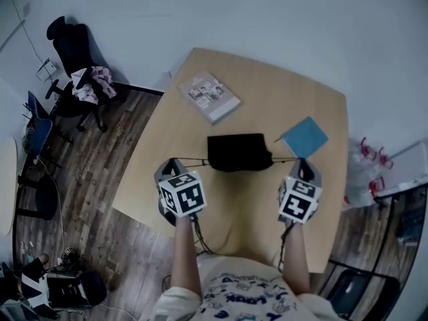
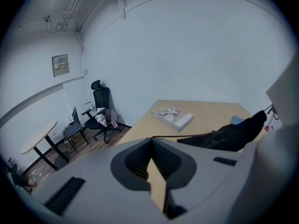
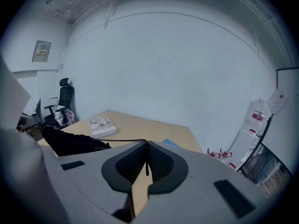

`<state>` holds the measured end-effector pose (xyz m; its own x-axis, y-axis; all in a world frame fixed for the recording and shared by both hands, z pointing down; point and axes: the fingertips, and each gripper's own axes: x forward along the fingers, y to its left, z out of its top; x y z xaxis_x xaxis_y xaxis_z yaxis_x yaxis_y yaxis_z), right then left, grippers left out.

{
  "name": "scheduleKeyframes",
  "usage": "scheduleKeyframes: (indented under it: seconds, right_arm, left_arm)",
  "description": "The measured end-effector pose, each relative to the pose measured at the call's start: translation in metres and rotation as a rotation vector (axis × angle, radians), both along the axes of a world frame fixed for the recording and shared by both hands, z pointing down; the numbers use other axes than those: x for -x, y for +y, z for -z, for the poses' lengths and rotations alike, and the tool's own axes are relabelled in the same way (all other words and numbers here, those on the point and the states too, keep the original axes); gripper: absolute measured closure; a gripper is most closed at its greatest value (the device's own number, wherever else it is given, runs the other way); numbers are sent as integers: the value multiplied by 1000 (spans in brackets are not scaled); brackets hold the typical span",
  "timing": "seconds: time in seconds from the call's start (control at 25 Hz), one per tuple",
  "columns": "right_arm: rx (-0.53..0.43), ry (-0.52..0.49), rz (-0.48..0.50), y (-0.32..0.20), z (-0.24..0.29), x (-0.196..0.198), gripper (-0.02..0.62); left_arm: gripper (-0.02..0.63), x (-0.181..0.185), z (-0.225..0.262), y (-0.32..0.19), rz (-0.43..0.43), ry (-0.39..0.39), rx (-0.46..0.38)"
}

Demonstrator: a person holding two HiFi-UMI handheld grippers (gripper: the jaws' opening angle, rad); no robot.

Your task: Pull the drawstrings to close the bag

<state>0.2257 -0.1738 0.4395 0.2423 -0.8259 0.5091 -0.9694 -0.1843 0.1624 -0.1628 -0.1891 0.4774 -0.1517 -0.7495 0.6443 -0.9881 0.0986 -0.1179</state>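
Observation:
A black drawstring bag (image 1: 239,152) lies on the wooden table (image 1: 174,112), gathered narrow between my two grippers. My left gripper (image 1: 175,163) is shut on the left drawstring (image 1: 192,159), which runs taut to the bag. At the right, my right gripper (image 1: 304,164) is shut on the right drawstring (image 1: 286,160), also taut. In the left gripper view the cord (image 2: 187,136) leads from the closed jaws of the left gripper (image 2: 152,140) to the bag (image 2: 233,133). The right gripper view shows the cord (image 3: 126,141) pinched in the right gripper (image 3: 146,144), reaching the bag (image 3: 70,143).
A thick book (image 1: 208,96) lies at the table's far left. A blue notebook (image 1: 305,137) sits just right of the bag. A black office chair (image 1: 77,65) stands on the floor at the left. A red-and-white rack (image 1: 366,159) stands past the table's right edge.

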Motion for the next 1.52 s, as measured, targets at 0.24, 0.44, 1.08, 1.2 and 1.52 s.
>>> scheduleKeyframes:
  seconds: [0.24,0.44,1.08,1.2,1.52]
  right_arm:
    - [-33,13,-76,3,9,-9,594]
    - [-56,20,-101,2,16,-16,594]
    - [-123,46,-272,13,26,-54,594]
    - [-124,45,-287,14,25,-59,594]
    - [-130,48,-310,16,28,-64,594]
  left_arm:
    - [604,19,9,1,56,-31,-25]
    - [604,27,18,4,69,-1,-52]
    - [604,72,24,6,215,-93,-68]
    - [604,79,23,8,240,-100,-64]
    - [604,97,23,12,303,-151,-67]
